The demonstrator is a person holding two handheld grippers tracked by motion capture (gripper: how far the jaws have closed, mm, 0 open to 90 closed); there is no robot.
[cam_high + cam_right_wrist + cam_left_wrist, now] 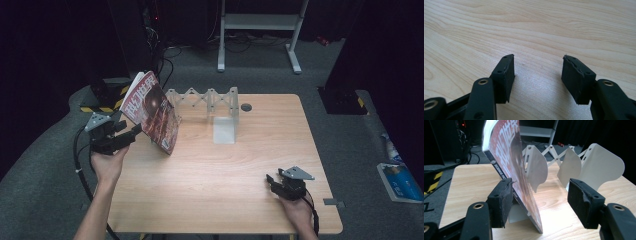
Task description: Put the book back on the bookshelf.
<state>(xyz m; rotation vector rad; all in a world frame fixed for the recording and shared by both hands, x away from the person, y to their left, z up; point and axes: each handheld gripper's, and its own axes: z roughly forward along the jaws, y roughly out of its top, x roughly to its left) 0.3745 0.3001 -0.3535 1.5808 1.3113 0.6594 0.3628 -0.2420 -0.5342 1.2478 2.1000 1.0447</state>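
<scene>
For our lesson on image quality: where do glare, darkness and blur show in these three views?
High view: black surroundings, lit table. Left gripper view: glare on the magazine top edge and on the table behind the rack. Right gripper view: even light, soft shadows under the jaws, far wood slightly blurred.

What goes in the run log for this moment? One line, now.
left gripper: open, magazine between jaws, tilted | right gripper: open, empty, on table | white rack: behind magazine

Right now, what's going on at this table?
A person holds a gripper in each hand. The left gripper is at a tilted magazine, jaws open, one pad against the cover, beside a white folding rack. The right gripper rests open on the table, holding nothing.
</scene>
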